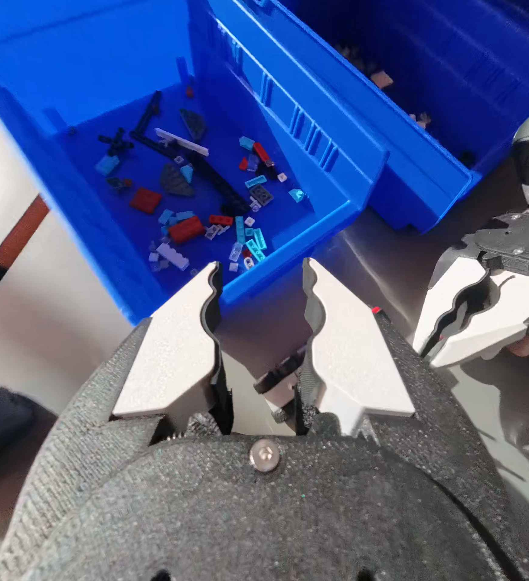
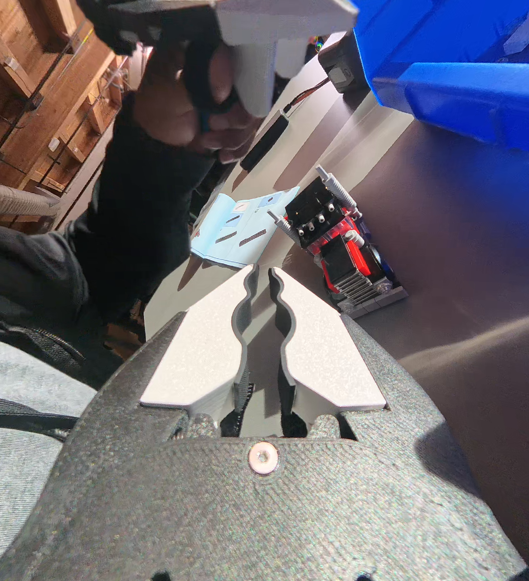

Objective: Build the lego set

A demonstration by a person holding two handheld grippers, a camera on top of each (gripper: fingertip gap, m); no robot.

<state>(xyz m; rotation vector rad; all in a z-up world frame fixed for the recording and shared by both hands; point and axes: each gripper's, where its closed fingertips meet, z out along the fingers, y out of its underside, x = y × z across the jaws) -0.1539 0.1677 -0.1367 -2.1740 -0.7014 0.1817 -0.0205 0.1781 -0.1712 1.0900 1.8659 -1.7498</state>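
My left gripper (image 1: pixel 261 267) is open and hovers at the front rim of a blue bin (image 1: pixel 329 217) that holds several loose red, teal, black, grey and white Lego pieces (image 1: pixel 187 228). A small black and white part (image 1: pixel 277 385) shows low in its gap; I cannot tell if it is touched. My right gripper (image 2: pixel 263 268) is nearly shut, with a narrow gap. It also shows in the left wrist view (image 1: pixel 426 355), where a tiny red piece (image 1: pixel 441 338) sits between its pads. A partly built red and black Lego truck (image 2: pixel 341 251) stands just ahead of it.
A second blue bin (image 1: pixel 414 94) with a few tan pieces stands behind the first. A light blue instruction booklet (image 2: pixel 241 232) lies open beside the truck. A person's hand (image 2: pixel 194 119) holds the left gripper's handle above. The table (image 1: pixel 398 283) is dark grey.
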